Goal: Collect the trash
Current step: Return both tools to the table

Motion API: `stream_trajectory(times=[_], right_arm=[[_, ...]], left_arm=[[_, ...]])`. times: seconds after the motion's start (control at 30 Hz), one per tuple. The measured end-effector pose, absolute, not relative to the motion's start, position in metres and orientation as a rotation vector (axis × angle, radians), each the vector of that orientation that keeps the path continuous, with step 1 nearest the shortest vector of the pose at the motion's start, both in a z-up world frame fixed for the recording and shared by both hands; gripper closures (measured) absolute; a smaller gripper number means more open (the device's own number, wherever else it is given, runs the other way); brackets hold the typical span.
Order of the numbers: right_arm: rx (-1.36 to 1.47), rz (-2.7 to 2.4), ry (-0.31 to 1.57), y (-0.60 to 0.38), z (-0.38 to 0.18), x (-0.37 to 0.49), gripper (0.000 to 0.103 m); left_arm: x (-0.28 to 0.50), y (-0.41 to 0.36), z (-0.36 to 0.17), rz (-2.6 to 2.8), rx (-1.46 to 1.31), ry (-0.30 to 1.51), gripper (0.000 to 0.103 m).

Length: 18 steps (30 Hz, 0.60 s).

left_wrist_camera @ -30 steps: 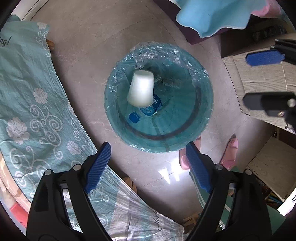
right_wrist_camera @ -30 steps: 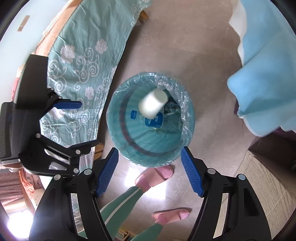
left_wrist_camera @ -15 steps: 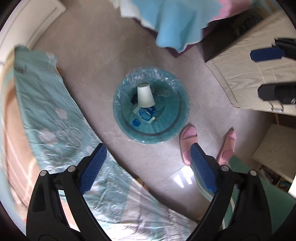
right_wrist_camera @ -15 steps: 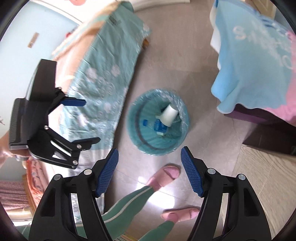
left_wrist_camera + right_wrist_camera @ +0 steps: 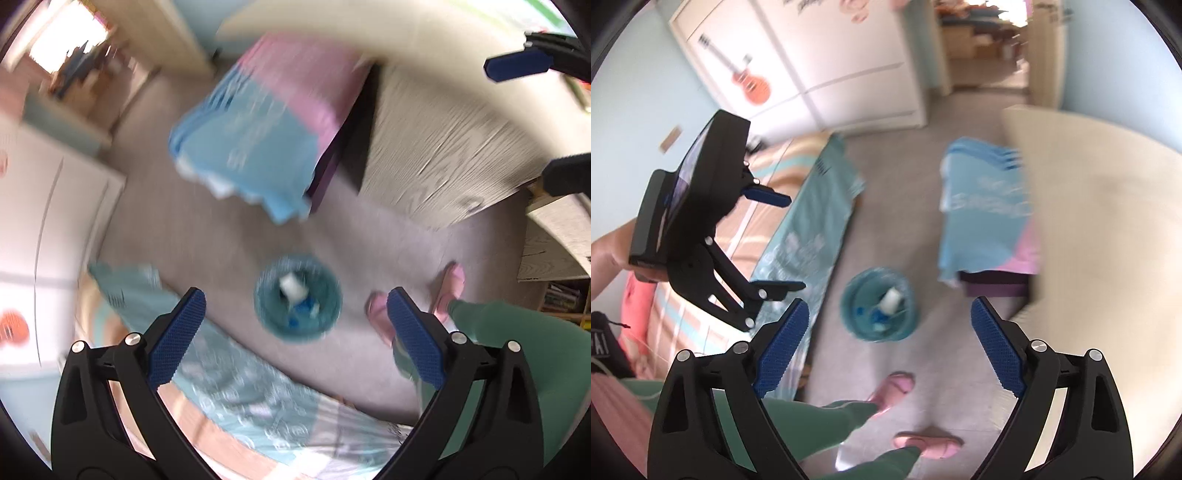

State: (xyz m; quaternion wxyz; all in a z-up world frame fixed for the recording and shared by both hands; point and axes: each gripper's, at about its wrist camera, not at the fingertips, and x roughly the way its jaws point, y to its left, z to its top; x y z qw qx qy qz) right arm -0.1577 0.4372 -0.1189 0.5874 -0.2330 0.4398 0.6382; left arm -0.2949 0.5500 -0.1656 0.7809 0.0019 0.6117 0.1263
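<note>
Far below on the floor stands a teal bin (image 5: 267, 321) (image 5: 907, 326) lined with a clear bag. A white paper cup (image 5: 291, 286) (image 5: 891, 300) and a blue-labelled bottle (image 5: 303, 308) (image 5: 877, 317) lie inside it. My left gripper (image 5: 294, 295) (image 5: 790, 242) hangs high above the bin, its jaws opening with nothing between them. My right gripper (image 5: 889, 305) (image 5: 535, 122) is just as high to the right, jaws also opening and empty. Both views are motion-blurred.
A bed with a teal floral cover (image 5: 240, 384) (image 5: 809, 229) runs along the left. A blue and pink cloth (image 5: 258, 140) (image 5: 982, 221) drapes a dark stool. A wooden desk (image 5: 443, 155) stands on the right. A person's pink slippers (image 5: 378, 310) (image 5: 897, 386) are near the bin.
Both grippers have risen far above the bin, which now looks small. Both sets of jaws stand wider. The white cup went from the bin's mouth to lying inside.
</note>
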Motion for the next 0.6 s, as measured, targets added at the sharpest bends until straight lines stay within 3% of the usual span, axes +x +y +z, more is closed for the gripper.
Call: stream_trajectory(times=[0.3,0.6], right_arm=[[-0.494,1.161,0.923,0.286,-0.073,-0.082,0.014],[-0.399,0.848,0.952,0.120,-0.074,-0.036,0.014]], left_arm=[[-0.175,0.435,-0.096,0.031,0.243,1.161,0.007],[-0.083,0.282,-0.090,-0.170,0.386,1.104,0.007]])
